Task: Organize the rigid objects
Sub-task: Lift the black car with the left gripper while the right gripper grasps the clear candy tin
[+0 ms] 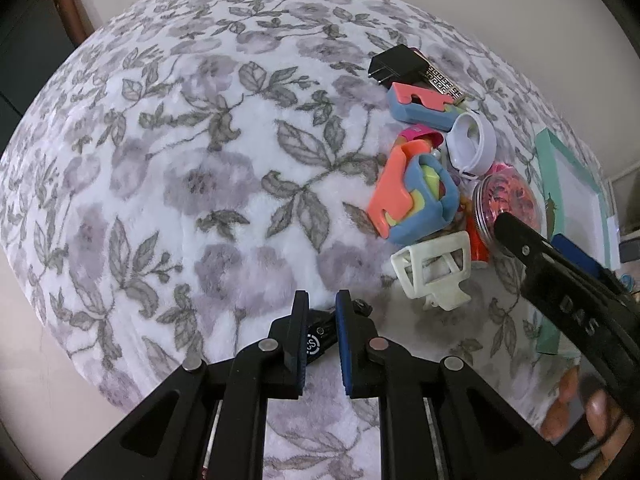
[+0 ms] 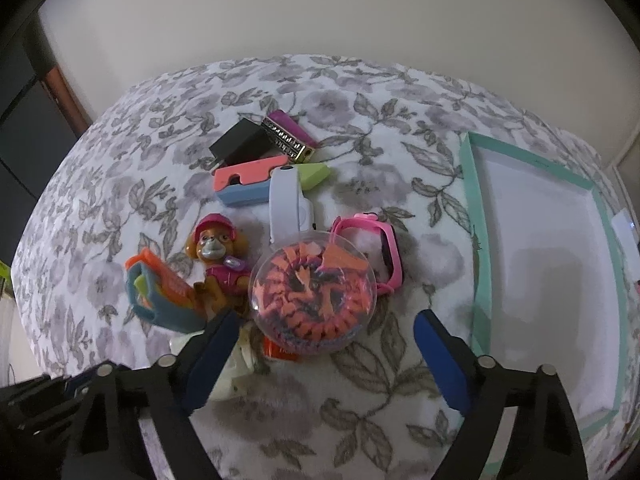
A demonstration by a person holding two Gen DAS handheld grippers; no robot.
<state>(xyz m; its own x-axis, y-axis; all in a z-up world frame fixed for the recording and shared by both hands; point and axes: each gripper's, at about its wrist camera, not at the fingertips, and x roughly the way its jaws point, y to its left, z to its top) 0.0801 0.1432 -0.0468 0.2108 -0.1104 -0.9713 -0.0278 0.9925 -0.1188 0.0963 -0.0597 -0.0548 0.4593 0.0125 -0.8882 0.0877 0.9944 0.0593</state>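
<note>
The right claw [image 2: 320, 344] points steeply down with its blue pads apart, straddling the round clear plastic case of orange and dark coiled hair ties [image 2: 313, 295]; the pads do not touch it. The left claw [image 1: 322, 320] is drawn together on a small black object with a white round mark [image 1: 316, 340], held over bare cover, away from the pile. What that object is cannot be told.

Judgement on the step in hand: the right claw appears set to take the round case for the shallow mint-green box with white lining [image 2: 476, 240], which lies open just to the right. The case is smooth and domed, so the pads should meet it at its widest line and close squarely, or it may squirt out. The cream plastic hair clip [image 1: 434, 270] and the toy dog figure in a pink cap [image 2: 218, 258] sit touching or just beside the case; the near pad should drop clear of them.

Surface: a bed with a plush white cover printed in grey-lilac flowers [image 1: 180, 180], soft and yielding. A plain pale wall [image 2: 320, 12] stands behind; dark furniture [image 2: 20, 120] stands to the left.
</note>
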